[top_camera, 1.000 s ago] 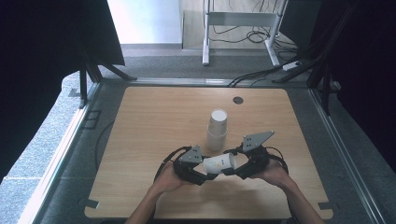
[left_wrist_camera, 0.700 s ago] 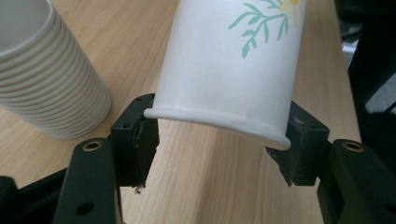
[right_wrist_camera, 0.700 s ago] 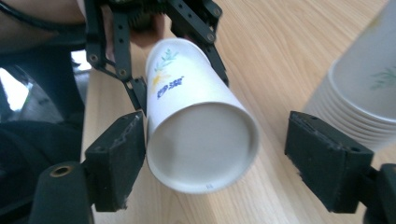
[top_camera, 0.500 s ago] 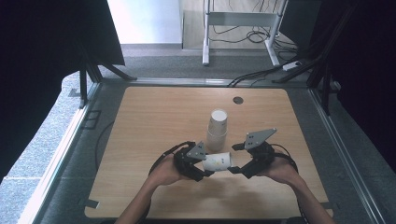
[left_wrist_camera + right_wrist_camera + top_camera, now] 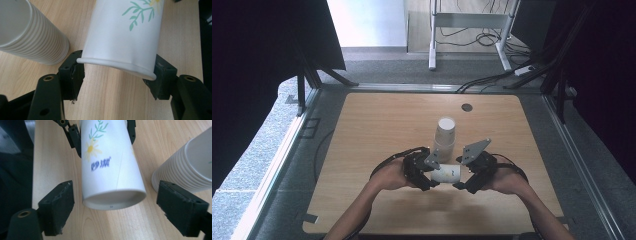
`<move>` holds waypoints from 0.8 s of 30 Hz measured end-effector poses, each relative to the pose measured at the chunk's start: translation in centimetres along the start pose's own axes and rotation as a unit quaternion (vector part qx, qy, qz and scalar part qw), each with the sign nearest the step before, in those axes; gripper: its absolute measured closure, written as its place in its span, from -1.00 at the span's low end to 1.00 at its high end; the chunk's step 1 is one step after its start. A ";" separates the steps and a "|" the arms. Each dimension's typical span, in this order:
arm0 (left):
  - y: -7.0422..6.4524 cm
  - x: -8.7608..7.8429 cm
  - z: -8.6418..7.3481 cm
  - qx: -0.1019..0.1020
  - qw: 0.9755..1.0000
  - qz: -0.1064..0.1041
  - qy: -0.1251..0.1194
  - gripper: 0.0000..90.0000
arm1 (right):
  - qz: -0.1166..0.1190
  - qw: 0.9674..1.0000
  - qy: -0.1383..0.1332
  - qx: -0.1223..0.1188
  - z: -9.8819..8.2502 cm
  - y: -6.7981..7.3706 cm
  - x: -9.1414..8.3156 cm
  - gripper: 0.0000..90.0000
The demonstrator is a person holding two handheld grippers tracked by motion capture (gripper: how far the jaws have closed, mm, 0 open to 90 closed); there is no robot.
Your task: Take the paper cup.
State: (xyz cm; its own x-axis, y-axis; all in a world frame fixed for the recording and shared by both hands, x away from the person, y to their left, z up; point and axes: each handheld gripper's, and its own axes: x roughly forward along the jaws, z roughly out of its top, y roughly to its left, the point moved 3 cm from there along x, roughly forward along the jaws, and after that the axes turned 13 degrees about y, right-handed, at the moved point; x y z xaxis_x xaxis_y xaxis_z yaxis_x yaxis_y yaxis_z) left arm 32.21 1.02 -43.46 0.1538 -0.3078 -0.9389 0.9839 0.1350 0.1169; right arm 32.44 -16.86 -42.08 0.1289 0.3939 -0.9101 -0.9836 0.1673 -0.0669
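Observation:
A white paper cup [image 5: 446, 173] with a daisy print lies level above the table, between both grippers. My left gripper [image 5: 430, 175] is shut on its rim end; in the left gripper view the pads press the cup [image 5: 122, 32] at both sides of the left gripper [image 5: 117, 66]. My right gripper [image 5: 117, 197] stands open around the cup's base [image 5: 113, 200], with a gap at each pad; its jaws have just been opening. A stack of white cups [image 5: 445, 132] stands upside down just behind.
The wooden table [image 5: 362, 130] has a small dark round spot [image 5: 467, 107] near its far edge. Dark panels flank both sides. A white metal frame [image 5: 467, 20] and cables lie on the floor beyond. The stack of cups [image 5: 190, 167] sits close to my right jaw.
The right gripper's jaws have spread off the cup's base. The left gripper has risen a little with the cup held in it.

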 end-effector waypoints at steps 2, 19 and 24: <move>-0.1 0.0 0.2 0.005 1.000 0.003 0.010 -0.20 | -0.005 1.000 0.014 -0.007 0.3 0.1 0.3 -0.59; -0.4 0.8 0.9 0.007 1.000 -0.010 0.023 -0.29 | 0.000 0.997 0.069 -0.043 1.2 0.8 1.7 -0.17; 0.1 0.2 0.5 -0.026 0.999 -0.027 -0.016 -0.62 | 0.001 0.999 0.042 -0.033 0.7 0.6 1.1 -0.17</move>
State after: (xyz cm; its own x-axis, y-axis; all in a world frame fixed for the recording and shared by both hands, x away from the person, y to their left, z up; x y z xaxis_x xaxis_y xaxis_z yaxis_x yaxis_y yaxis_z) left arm 32.43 0.55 -43.50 0.1052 -0.3466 -0.9321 0.9850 0.1655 0.0496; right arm 32.03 -15.68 -42.86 0.1191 0.3169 -0.9409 -0.9903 0.1058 -0.0898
